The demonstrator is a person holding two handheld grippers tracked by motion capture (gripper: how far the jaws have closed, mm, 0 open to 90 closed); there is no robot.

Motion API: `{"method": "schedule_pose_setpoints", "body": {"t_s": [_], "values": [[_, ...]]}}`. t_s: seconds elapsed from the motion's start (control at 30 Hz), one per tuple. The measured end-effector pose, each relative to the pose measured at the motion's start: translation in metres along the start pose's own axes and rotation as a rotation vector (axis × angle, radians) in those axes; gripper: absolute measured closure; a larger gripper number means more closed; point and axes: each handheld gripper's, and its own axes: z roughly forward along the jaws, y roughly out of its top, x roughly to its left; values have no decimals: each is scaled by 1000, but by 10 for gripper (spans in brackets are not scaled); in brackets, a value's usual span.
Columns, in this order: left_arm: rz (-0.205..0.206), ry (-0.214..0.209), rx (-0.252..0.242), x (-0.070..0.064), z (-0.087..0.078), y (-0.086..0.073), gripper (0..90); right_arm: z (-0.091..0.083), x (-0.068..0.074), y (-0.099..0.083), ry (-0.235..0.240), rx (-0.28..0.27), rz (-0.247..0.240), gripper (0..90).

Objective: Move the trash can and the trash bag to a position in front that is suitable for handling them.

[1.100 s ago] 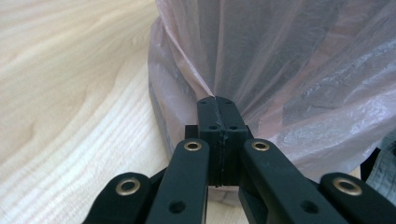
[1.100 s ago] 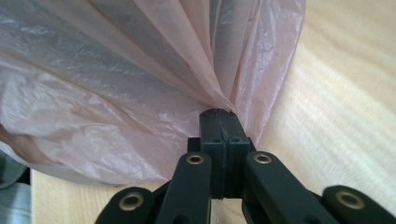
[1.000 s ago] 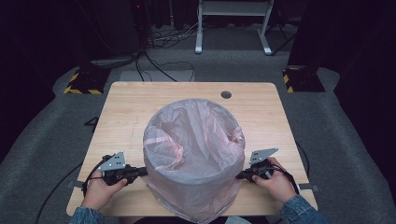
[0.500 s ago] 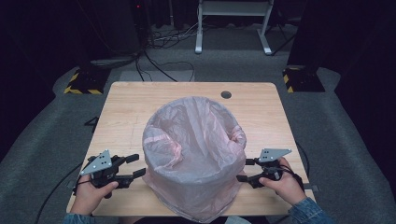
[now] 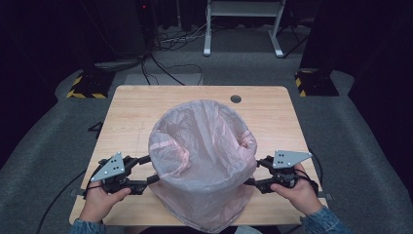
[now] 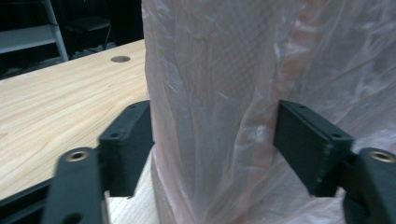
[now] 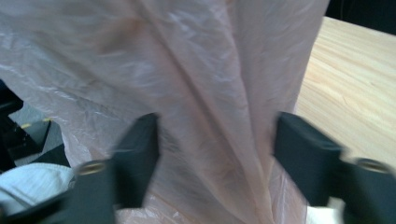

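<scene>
Both grippers have drawn back from the bin since a second ago and now sit with their fingers spread wide, pointing in at its sides. I see the pink bag (image 5: 202, 161), draped over a tall round bin, standing at the near middle of the bench (image 5: 136, 112), its lower edge reaching the front rim. My left gripper (image 5: 152, 169) lies low at the bag's left flank, the hand (image 5: 100, 200) behind it resting on the bench near the front left corner. In the left gripper view the fingers (image 6: 126, 140) stand apart with crinkled pink film between them, holding nothing. My right gripper (image 5: 254, 171) mirrors it on the other flank, the hand (image 5: 297, 192) near the front right corner; its fingers (image 7: 137, 154) are likewise parted around loose plastic. Beyond the bench lie grey carpet (image 5: 341, 131), trailing cables (image 5: 165, 68) and a white metal stand (image 5: 243, 24) against a dark room.
</scene>
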Motion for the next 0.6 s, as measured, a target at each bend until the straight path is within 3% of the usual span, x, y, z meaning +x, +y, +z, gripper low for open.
{"method": "schedule_pose_setpoints", "body": {"t_s": [0.07,0.17,0.2,0.27,0.33,0.43,0.5,0.6], "values": [[12,-46,3,-1,4,-1,449,1,-1,1,16,18,-22,624],[23,-54,8,-2,6,-1,559,3,-3,0,39,38,-26,791],[38,-63,31,-3,8,0,620,4,-3,-1,44,44,-19,822],[37,-69,33,-3,9,-1,665,5,-3,-2,45,52,-14,845],[29,-74,46,-4,10,-2,793,8,-4,-5,44,62,-4,884],[14,-85,71,-5,14,-5,890,11,-5,-9,41,70,19,900],[23,-85,104,-6,18,-7,900,13,-6,-12,43,73,33,900],[48,-76,191,-7,24,-11,900,17,-7,-16,37,95,43,900]]}}
